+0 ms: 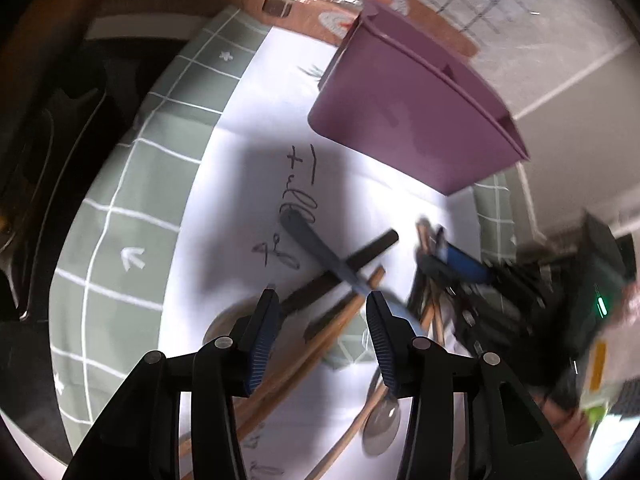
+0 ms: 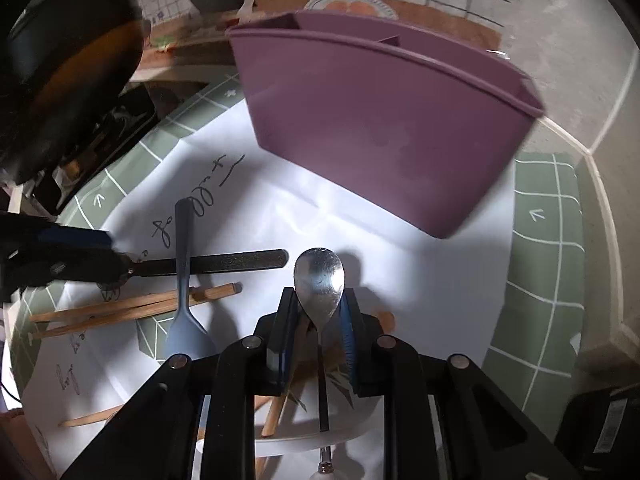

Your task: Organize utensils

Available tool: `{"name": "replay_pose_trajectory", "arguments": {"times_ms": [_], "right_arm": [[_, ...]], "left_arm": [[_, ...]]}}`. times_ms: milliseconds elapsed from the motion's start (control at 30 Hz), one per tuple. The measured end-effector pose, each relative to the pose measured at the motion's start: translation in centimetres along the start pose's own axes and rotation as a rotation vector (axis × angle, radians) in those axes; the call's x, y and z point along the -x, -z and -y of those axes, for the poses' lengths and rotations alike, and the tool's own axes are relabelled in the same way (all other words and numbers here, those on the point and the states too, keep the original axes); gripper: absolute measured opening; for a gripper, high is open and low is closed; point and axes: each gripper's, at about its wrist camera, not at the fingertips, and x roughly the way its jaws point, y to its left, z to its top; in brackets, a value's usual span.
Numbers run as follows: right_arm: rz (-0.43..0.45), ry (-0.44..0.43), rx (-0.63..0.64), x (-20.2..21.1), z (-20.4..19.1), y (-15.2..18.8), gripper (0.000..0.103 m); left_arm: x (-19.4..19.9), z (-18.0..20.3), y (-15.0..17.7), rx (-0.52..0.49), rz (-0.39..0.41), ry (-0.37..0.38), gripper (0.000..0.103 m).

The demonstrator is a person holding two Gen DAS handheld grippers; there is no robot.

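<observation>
While the right gripper (image 2: 318, 312) pointed steeply down at the bench, its two ribbed pads were pressed against the sides of a shiny metal spoon (image 2: 319, 276), whose bowl stood up between them and whose thin stem ran back under the gripper. The left gripper (image 1: 322, 312) hung over the pile of utensils with its fingers apart and nothing clamped between them.

Beneath the left gripper lay a grey-blue silicone spatula (image 2: 183, 276), crossed over a flat black-handled utensil (image 2: 224, 262), with light wooden chopsticks (image 2: 136, 308) under both. In the left wrist view the same three pieces showed as a crossed heap (image 1: 340, 272) just ahead of the open fingers; whether any finger touched them could not be told through the blur. A second metal spoon (image 1: 382, 424) with a wooden handle lay nearer that camera.

All of this rested on a white sheet of paper with handwriting (image 2: 420, 264), spread over a green grid-patterned cloth (image 2: 548, 240) on the bench. A tall mauve plastic utensil holder with inner dividers (image 2: 380, 120) stood at the far edge of the paper, well apart from the spoon in the right gripper. A dark frying pan (image 2: 76, 60) sat beyond the far left corner of the cloth.
</observation>
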Motion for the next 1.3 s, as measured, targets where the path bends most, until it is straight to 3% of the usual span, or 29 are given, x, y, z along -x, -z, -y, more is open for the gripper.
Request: {"name": "replay_pose_trajectory", "arguments": {"times_ms": [100,233,333,600,733,867,1000,1200,1300], "right_arm": [[0.004,-0.005,-0.028,0.7,1.0,0.4,0.019],[0.013,0.008,-0.036,1.5,1.2,1.1,0.019],[0.021,0.019,-0.039,2.1,1.3,1.3,0.019],[0.038,0.017,-0.025,3.6,0.1,1.7,0.019],[0.057,0.008,-0.035,4.4,-0.4,1.6,0.019],[0.081,-0.007,-0.052,5.6,-0.9,2.0,0.019],[0.110,-0.004,-0.060,6.6,-1.7,2.3,0.019],[0.115,-0.004,-0.082,7.8,-2.8,2.8,0.019],[0.134,0.004,-0.092,9.0,-3.3,2.9,0.018]], "left_arm": [[-1.6,0.9,-1.8,0.006,-0.048,-0.078,0.047],[-3.5,1.7,-3.5,0.034,-0.123,-0.067,0.046],[-4.9,2.6,-4.6,0.011,-0.165,-0.108,0.045],[-5.4,4.4,-5.6,-0.136,-0.192,-0.245,0.024],[-4.3,4.6,-5.2,-0.179,-0.100,-0.216,0.011],[-0.7,4.8,-2.2,-0.263,0.045,-0.115,0.011],[2.6,4.0,1.3,-0.353,0.178,-0.071,0.011],[6.6,3.4,4.5,-0.366,0.357,-0.021,0.010],[8.8,3.0,5.2,-0.383,0.415,0.010,0.004]]}}
